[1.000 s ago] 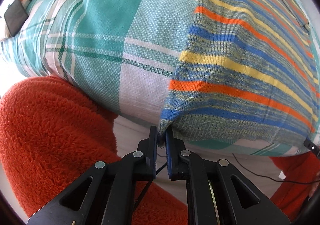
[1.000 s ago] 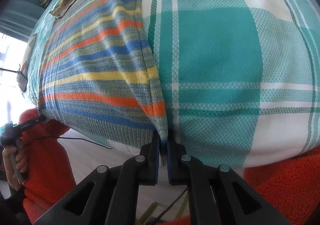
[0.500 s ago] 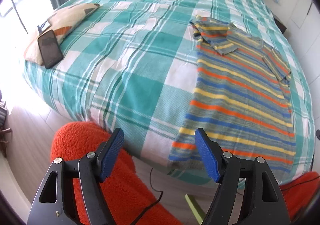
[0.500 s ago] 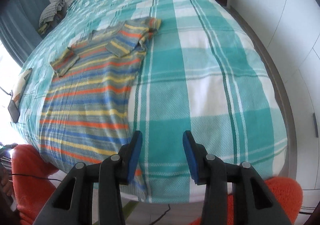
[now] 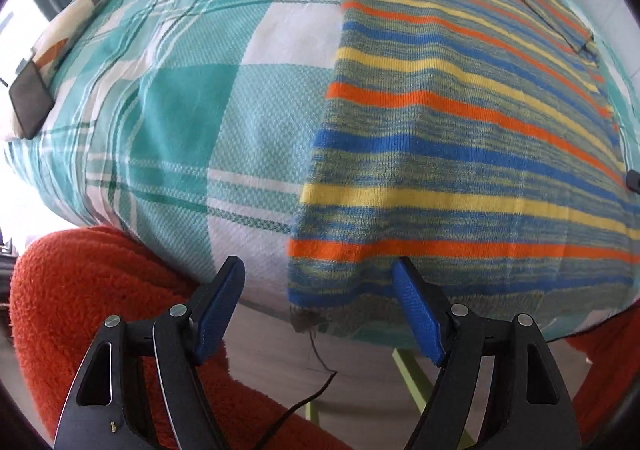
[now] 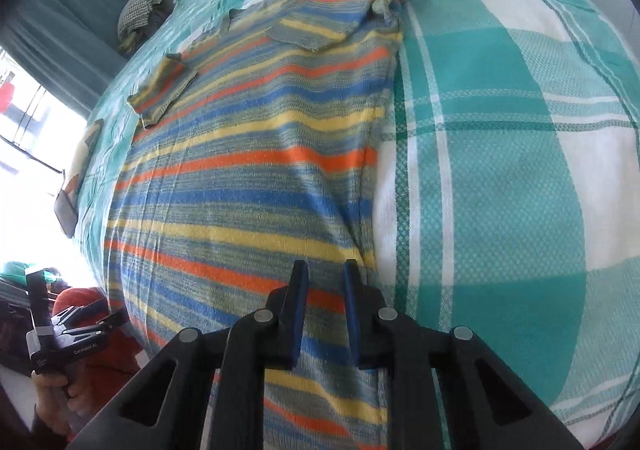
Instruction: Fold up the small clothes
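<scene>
Off to the left a dark phone lies on a patterned cushion at the edge of the bed, well apart from the work. The left tongs stand wide with nothing between them, poised over the hem corner of the striped knit top, which lies flat on the checked bedspread, hem at the near edge, both short sleeves already folded in. It looks a light, soft, stretchy knit: it will sag and drag on the cover rather than slide, so I would pinch it at the two hem corners, through both layers. At the right, the right tongs stand narrow, having just been closing, above the top's right hem; whether they nip any cloth I cannot tell.
</scene>
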A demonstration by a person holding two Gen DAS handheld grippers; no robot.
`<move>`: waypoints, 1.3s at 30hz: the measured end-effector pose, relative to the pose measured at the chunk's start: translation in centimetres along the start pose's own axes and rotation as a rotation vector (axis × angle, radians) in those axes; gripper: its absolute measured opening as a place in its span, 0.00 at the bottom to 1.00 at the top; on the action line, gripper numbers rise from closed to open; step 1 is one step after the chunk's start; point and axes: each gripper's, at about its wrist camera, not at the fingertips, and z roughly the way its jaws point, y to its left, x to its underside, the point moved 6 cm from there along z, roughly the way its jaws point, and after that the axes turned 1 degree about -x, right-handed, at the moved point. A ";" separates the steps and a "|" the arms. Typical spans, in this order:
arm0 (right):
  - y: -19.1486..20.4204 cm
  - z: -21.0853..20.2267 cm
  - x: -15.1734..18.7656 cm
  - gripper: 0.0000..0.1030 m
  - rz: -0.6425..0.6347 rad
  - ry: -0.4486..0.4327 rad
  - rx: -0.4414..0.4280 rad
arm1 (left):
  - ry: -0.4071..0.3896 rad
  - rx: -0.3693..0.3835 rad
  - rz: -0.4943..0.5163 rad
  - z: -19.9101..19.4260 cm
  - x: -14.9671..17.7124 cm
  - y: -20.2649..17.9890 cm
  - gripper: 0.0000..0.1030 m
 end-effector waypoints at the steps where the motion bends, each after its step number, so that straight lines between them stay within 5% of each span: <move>1: 0.1 -0.9 -0.3 0.19 -0.037 -0.002 0.039 | -0.054 0.004 -0.020 -1.2 -0.6 0.3 0.76; 4: 1.2 -3.6 -3.6 0.31 -0.277 -0.073 0.238 | -0.205 -0.007 -0.054 -4.1 -3.1 0.5 0.83; 6: 2.9 -4.6 -6.8 0.42 -0.411 -0.130 0.298 | -0.266 -0.005 -0.074 -4.7 -4.6 0.3 0.87; 10: 7.0 -2.6 -13.1 0.42 -0.637 -0.172 0.274 | -0.302 -0.019 -0.083 -2.9 -5.7 -0.1 0.87; 14: 8.2 4.2 -17.1 0.42 -0.689 -0.075 0.262 | -0.243 -0.098 -0.030 -0.3 -4.7 0.2 0.87; 17: 6.6 9.6 -18.6 0.42 -0.617 -0.002 0.269 | -0.226 -0.074 -0.068 0.1 -4.8 0.9 0.87; 20: 4.7 9.4 -20.2 0.03 -0.471 -0.075 0.219 | -0.208 -0.070 -0.094 0.5 -5.0 1.3 0.87; 24: -0.1 0.8 -23.0 0.03 -0.261 -0.265 0.159 | -0.188 -0.037 -0.116 0.9 -5.1 1.4 0.87; 29: -12.6 -11.0 -23.3 0.03 0.035 -0.433 0.245 | -0.186 -0.030 -0.120 0.9 -4.8 1.1 0.87; 32: -18.7 -13.0 -21.8 0.03 0.146 -0.416 0.305 | -0.187 -0.046 -0.097 1.0 -4.7 0.5 0.87; 39: -25.5 -10.5 -15.9 0.03 0.440 -0.331 0.251 | -0.223 -0.114 0.011 0.5 -3.9 -1.3 0.87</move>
